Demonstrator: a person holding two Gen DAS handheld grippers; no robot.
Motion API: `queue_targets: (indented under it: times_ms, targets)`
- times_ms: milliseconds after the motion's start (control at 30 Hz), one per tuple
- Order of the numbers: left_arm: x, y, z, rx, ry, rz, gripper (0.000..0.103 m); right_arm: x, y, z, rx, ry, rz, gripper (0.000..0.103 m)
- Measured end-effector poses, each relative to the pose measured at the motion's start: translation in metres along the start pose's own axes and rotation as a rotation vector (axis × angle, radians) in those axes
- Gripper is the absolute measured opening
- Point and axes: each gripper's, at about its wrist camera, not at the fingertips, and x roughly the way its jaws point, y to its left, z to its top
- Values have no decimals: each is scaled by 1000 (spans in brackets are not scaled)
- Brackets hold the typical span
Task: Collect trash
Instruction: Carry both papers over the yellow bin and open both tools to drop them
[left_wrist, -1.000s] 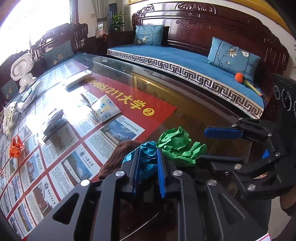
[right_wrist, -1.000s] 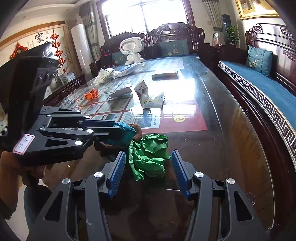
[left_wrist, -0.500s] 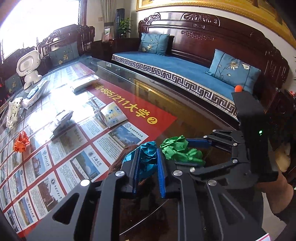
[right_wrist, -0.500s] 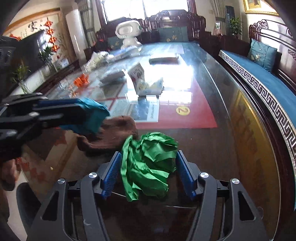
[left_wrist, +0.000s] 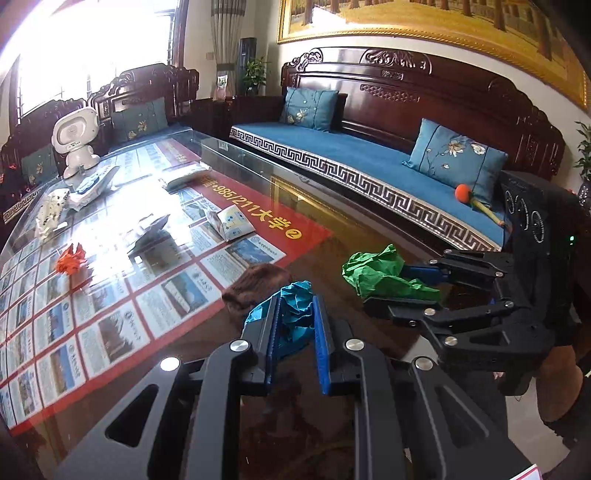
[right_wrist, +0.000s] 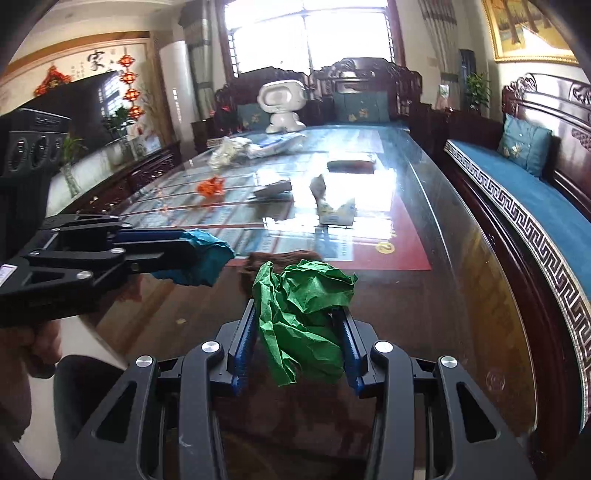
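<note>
On the left, our left claw (left_wrist: 293, 328) is pinching a crumpled teal paper wad (left_wrist: 291, 317) between its blue pads, held above the near end of the glass-topped wooden surface (left_wrist: 332, 236); the wad is squashed narrow and bulges out past the tips. Just beyond it lies a brown furry cloth lump (left_wrist: 255, 282), flat on the glass. To the right, our right claw (right_wrist: 299, 332) is closed on a crumpled green paper wad (right_wrist: 306, 306), which looks bulkier, with a loose flap hanging below the pads. We judge that flap the weak point: if only outer folds are caught, the paper could slide free as we carry it off. The two claws sit near each other, so a careless swing might knock one wad loose. Farther up the surface a small crumpled orange paper scrap (right_wrist: 210, 186) is not yet collected
</note>
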Motion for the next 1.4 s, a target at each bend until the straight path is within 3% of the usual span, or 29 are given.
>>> queue_targets:
  times_ms: [200,367,600,867,1000,1033,1067,1133,1233,1400]
  targets:
    - [-51,-21,-52,-17,6,9,18,-40,45,-34,-52,19,76,41]
    - [-72,-39,-108,-36,65,10,18,-52,79,-76,-101,86,101,41]
    - [-62,-50,-179,-115,194,-16,18,-50,105,-126,-92,162,143,41]
    - [-38,-62,-236,-154,316,-54,19,-45,114,-170,-63,246,159,41]
    - [-26,-68,-255,-171,368,-61,32,-43,112,-183,-42,275,152,41]
    - [-25,-69,-257,-174,376,-66,39,-43,111,-185,-39,279,151,41]
    - [-24,-69,-259,-176,378,-67,52,-42,110,-188,-36,285,149,41]
    - [-25,-71,-263,-168,373,-63,66,-40,109,-190,-32,293,151,41]
    - [-25,-73,-264,-167,370,-51,73,-38,110,-193,-33,303,154,41]
    - [-24,-71,-263,-167,373,-35,73,-35,111,-195,-36,313,162,41]
